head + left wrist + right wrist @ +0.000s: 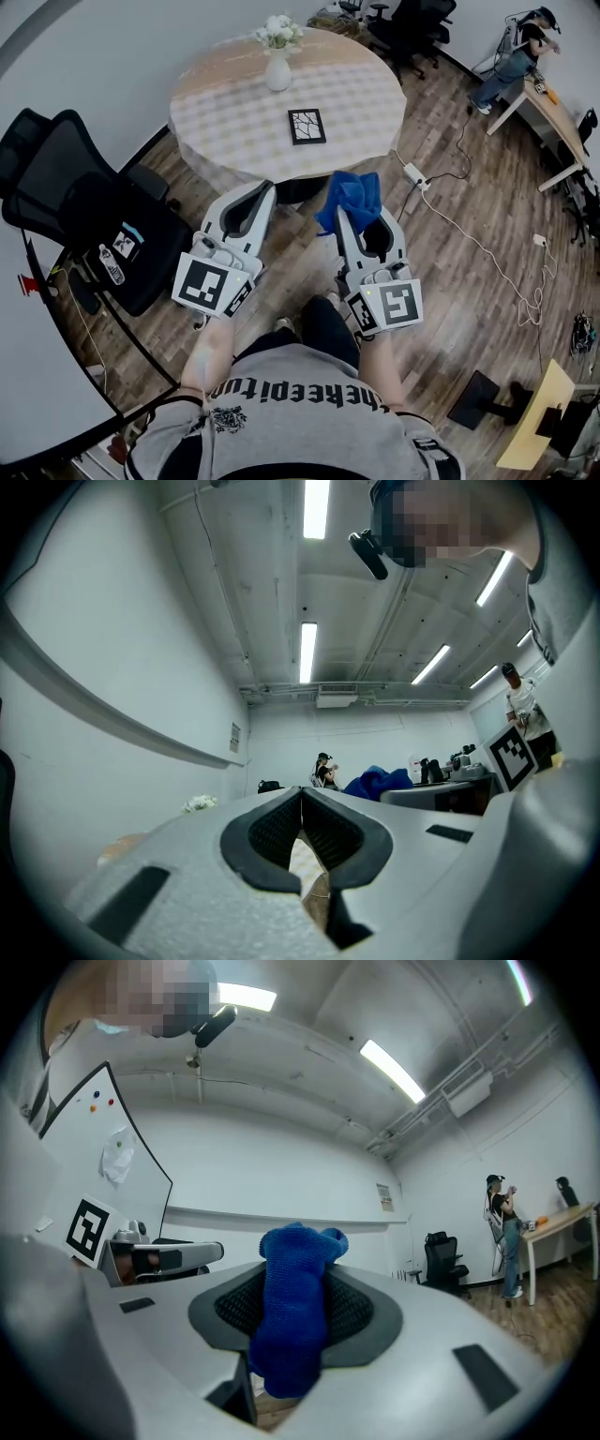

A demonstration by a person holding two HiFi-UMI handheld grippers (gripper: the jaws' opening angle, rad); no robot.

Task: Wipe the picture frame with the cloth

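A small black picture frame lies flat on the round wooden table, near its front edge. My right gripper is shut on a blue cloth, which bunches out past the fingertips; in the right gripper view the cloth fills the gap between the jaws. My left gripper is shut with nothing in it; its jaws meet in the left gripper view at the left gripper. Both grippers hang short of the table, above the wooden floor, pointing toward it.
A white vase of flowers stands at the table's back. A black office chair sits to my left. A power strip and white cables run over the floor on the right. A person works at a desk at the far right.
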